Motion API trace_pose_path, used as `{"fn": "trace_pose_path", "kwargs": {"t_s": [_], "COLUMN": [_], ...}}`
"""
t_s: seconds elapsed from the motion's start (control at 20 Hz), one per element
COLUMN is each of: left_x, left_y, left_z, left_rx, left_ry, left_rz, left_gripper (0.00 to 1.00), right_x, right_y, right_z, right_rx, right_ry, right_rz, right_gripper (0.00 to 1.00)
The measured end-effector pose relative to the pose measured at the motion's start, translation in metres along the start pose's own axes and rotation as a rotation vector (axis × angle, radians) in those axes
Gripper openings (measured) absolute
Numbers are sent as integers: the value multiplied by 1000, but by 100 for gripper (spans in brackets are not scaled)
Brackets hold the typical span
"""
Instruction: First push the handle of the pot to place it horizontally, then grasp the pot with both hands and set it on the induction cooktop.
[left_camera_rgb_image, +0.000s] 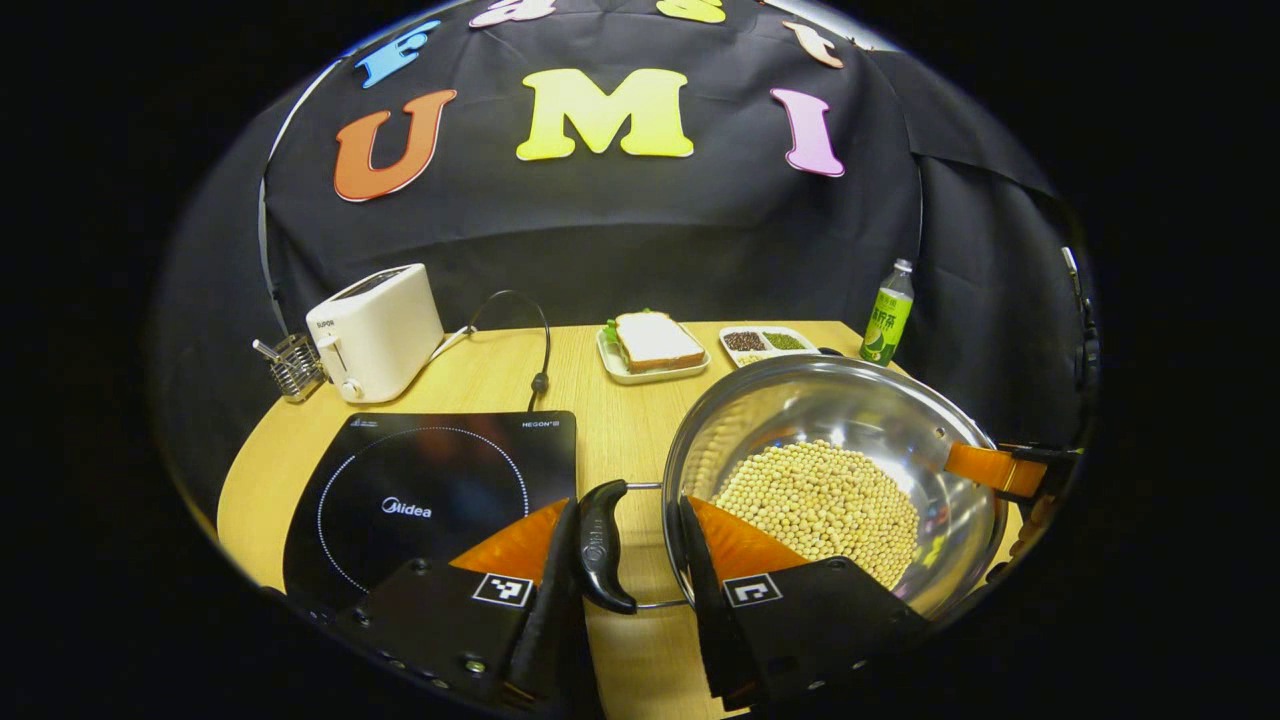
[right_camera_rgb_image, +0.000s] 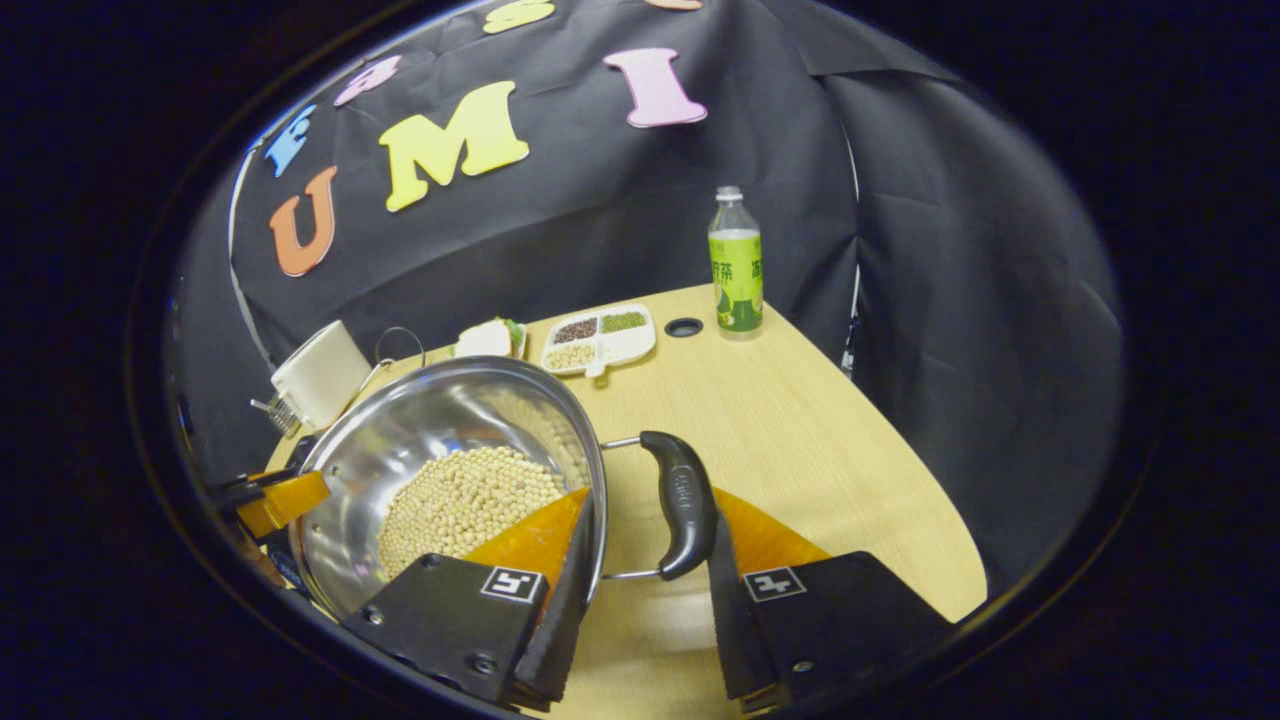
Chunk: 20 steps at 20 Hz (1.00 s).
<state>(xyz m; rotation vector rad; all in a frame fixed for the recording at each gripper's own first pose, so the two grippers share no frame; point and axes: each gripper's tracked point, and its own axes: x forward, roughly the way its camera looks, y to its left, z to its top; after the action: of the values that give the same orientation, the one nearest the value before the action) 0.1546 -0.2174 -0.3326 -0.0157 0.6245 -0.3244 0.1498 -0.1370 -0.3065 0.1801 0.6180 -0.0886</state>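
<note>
At the lower middle of the left gripper view, the left gripper (left_camera_rgb_image: 628, 560) sat open around a black pot handle (left_camera_rgb_image: 600, 545) of the shiny steel pot of pale beans (left_camera_rgb_image: 835, 480), just right of the flat black induction cooktop (left_camera_rgb_image: 430, 495). Low in the right gripper view, the right gripper (right_camera_rgb_image: 645, 580) sat open around the other black handle (right_camera_rgb_image: 680, 505), with bare light wooden table (right_camera_rgb_image: 830, 440) to its right.

Steel pot (left_camera_rgb_image: 880, 420) holding pale beans, black side handles (left_camera_rgb_image: 602, 545) level, on table just right of black induction cooktop (left_camera_rgb_image: 420, 490).
</note>
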Motion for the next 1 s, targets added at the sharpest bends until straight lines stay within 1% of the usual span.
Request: {"fn": "trace_pose_path", "kwargs": {"t_s": [0.05,0.15,0.3,0.35,0.7,0.8,0.85,1.0], "left_x": [-7,-22,-48,-55,-99,-107,-111,-122], "left_y": [3,12,32,41,114,136,146,180], "left_z": [2,8,16,18,13,14,14,21], "left_rx": [-3,-3,18,10,-50,-67,-74,-80], "left_ry": [-8,-30,-78,-89,-122,-129,-133,-151], "left_rz": [1,9,37,45,100,117,125,158], "left_gripper": [54,54,54,54,54,54,54,54], "right_x": [-6,-17,-32,-36,-52,-53,-54,-52], "right_y": [4,14,36,45,122,144,156,190], "right_z": [2,4,4,3,-6,-8,-8,-8], "right_rx": [1,-11,-10,-12,-78,-95,-101,-118], "right_ry": [-4,-12,-16,-15,-17,-17,-19,-15], "right_rz": [3,13,40,52,108,125,133,166], "right_gripper": [59,58,58,59,58,60,58,58]}}
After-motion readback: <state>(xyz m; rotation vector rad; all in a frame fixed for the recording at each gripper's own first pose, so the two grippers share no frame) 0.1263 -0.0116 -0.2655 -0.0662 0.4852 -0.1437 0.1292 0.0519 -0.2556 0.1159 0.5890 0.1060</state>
